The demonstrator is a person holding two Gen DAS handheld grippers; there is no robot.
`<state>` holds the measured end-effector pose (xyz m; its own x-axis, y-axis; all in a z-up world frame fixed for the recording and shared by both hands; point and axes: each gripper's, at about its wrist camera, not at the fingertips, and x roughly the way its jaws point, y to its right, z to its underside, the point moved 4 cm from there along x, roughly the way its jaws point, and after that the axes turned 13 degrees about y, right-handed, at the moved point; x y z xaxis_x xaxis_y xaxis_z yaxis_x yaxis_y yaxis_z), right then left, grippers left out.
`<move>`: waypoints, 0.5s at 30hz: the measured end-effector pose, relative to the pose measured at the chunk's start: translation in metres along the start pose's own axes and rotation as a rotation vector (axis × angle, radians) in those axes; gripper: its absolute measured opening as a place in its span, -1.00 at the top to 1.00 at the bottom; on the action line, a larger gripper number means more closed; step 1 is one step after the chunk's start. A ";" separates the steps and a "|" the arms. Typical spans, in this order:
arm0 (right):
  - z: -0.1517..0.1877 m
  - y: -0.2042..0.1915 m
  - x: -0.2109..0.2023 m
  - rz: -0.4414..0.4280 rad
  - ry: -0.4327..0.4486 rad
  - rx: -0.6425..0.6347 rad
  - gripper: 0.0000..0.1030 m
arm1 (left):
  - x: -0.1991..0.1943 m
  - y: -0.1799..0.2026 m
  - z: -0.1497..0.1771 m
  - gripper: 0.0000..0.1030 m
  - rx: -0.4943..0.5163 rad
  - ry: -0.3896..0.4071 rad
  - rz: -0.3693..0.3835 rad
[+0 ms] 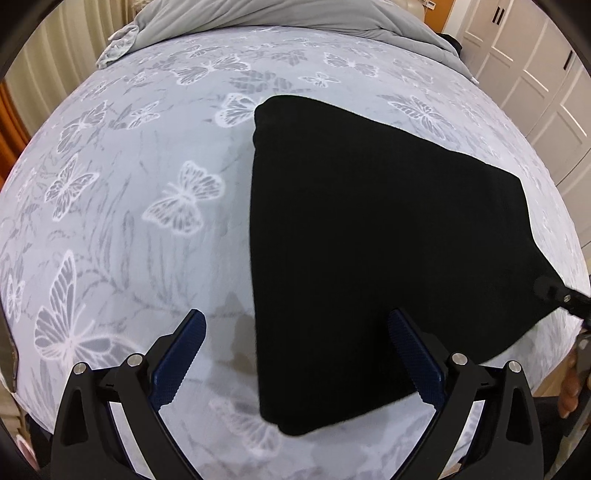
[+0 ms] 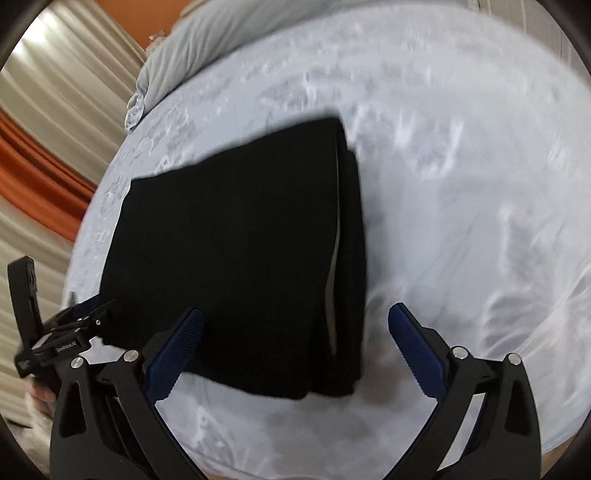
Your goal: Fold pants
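Pants [image 1: 369, 240] lie on bed [image 1: 129, 221] as compact black bundle, layered edges stacked along right side. Folding looks near done. Left tongs [image 1: 295, 354] spread wide, empty, straddling near left corner. Right tongs [image 2: 295, 354] spread wide too, empty, over near edge. Next, likely: pinch near edge for last fold, or leave. Bare sheet all round; grey blanket [image 1: 277, 14] far back.
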<state>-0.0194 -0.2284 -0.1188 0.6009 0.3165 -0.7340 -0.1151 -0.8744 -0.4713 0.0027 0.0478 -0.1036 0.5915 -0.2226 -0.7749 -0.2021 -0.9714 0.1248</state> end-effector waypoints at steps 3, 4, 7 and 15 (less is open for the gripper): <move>0.010 0.006 -0.001 -0.075 -0.014 0.092 -0.91 | -0.004 -0.002 0.006 -0.90 -0.020 -0.004 0.030; 0.012 0.006 -0.003 -0.090 -0.012 0.105 -0.91 | -0.004 -0.002 0.008 -0.90 -0.030 -0.011 0.046; 0.017 0.004 -0.004 -0.143 -0.015 0.160 -0.91 | 0.004 -0.005 0.018 -0.90 -0.156 -0.103 0.186; 0.005 0.007 0.008 -0.194 0.015 0.252 -0.91 | 0.028 -0.004 0.010 -0.88 -0.326 -0.140 0.269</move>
<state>-0.0191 -0.2302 -0.1300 0.6425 0.4614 -0.6118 -0.1883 -0.6788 -0.7097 0.0124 0.0457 -0.1317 0.4359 -0.4799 -0.7614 -0.0643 -0.8604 0.5055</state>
